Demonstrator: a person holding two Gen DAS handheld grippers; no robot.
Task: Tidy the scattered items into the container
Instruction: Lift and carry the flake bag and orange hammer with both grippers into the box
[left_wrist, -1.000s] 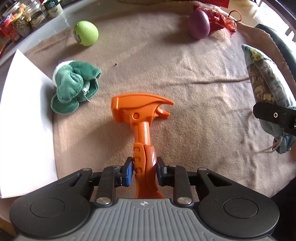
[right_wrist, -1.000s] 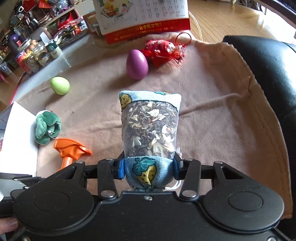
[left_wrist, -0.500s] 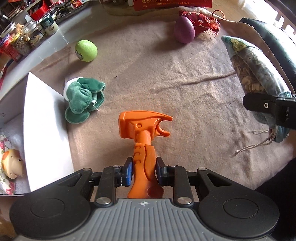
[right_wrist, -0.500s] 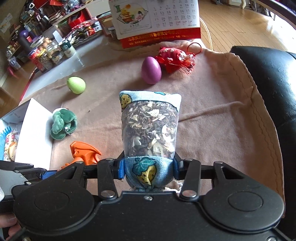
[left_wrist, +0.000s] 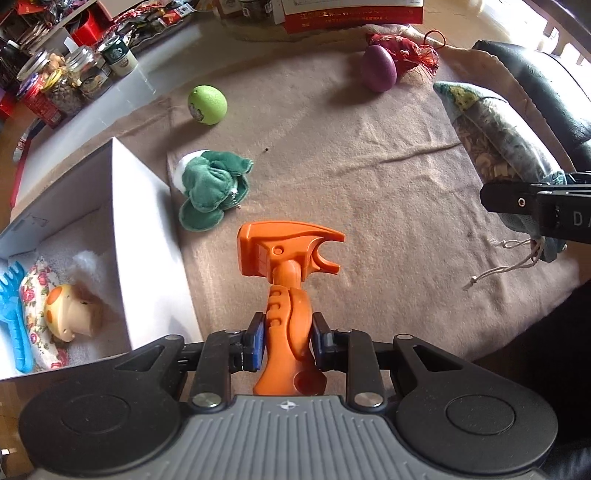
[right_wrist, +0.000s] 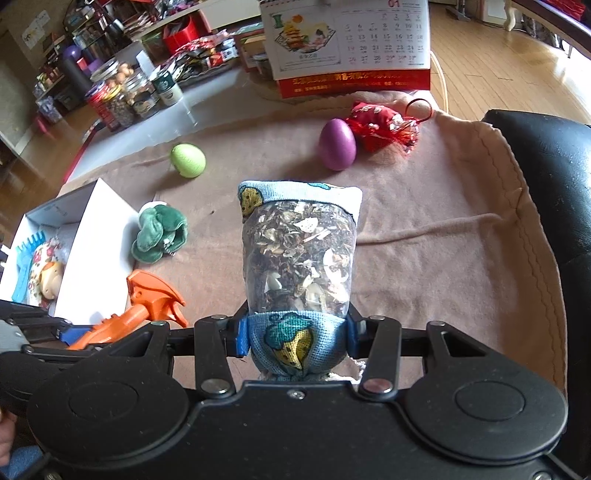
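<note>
Both tongs loaded. Left tongs (left_wrist: 287, 341) clamped on handle of orange toy hammer (left_wrist: 288, 258), held above the cloth-covered tabletop (left_wrist: 369, 192), just right of the white box (left_wrist: 147, 229). Right tongs (right_wrist: 295, 334) pinched on lower end of herb sachet (right_wrist: 299, 254).

Already in box: blue rake (left_wrist: 11, 302), floral pouch (left_wrist: 33, 280), small figurine (left_wrist: 68, 314).

Left on cloth: green plush (left_wrist: 207, 184), green egg (left_wrist: 207, 104), purple egg (left_wrist: 379, 72), red pouch (left_wrist: 399, 48). Roughly halfway, by my estimate.

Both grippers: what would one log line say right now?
left gripper: shut on orange toy hammer | right gripper: shut on herb pouch | white box: not reached
</note>
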